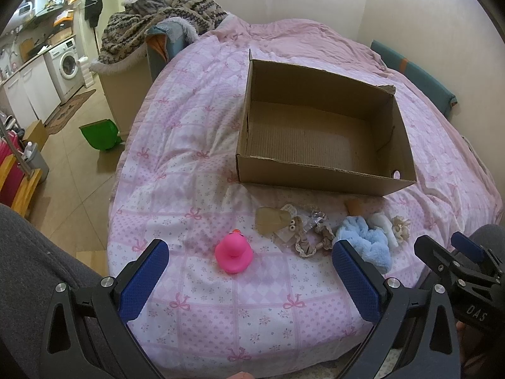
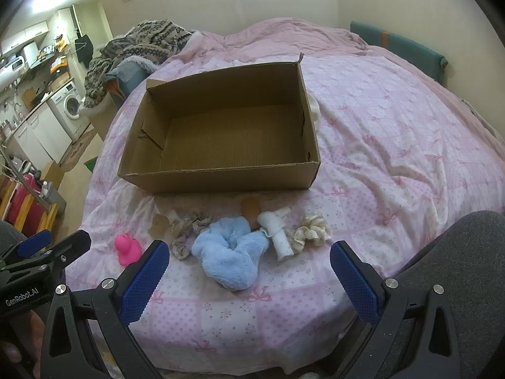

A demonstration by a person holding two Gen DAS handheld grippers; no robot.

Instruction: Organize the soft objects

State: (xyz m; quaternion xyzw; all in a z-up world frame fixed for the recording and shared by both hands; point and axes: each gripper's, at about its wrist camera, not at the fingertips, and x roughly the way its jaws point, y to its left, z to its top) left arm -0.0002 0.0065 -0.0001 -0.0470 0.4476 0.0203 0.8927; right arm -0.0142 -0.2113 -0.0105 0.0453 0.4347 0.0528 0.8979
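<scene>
Corrugated box (image 2: 221,135) empty; fluffy blue plush (image 2: 230,252), glossy duck (image 1: 234,252) just before it (on quilt). Both claws (image 1: 251,279) (image 2: 249,279) wide apart, holding nothing.

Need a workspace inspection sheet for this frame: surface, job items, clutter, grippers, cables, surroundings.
Surface: bed with pink patterned quilt, rumpled.
Job's things: cardboard box open, nothing inside; in front of it pink rubber duck, beige scrunchie, blue fluffy cloth, white rolled cloth, cream scrunchie.
Clutter: brown tag; small brown item, unclear.
Grippers: left gripper and right gripper open, holding nothing.
Cables: nothing seen.
Surroundings: knitted blankets, washing machine, green bin.
</scene>
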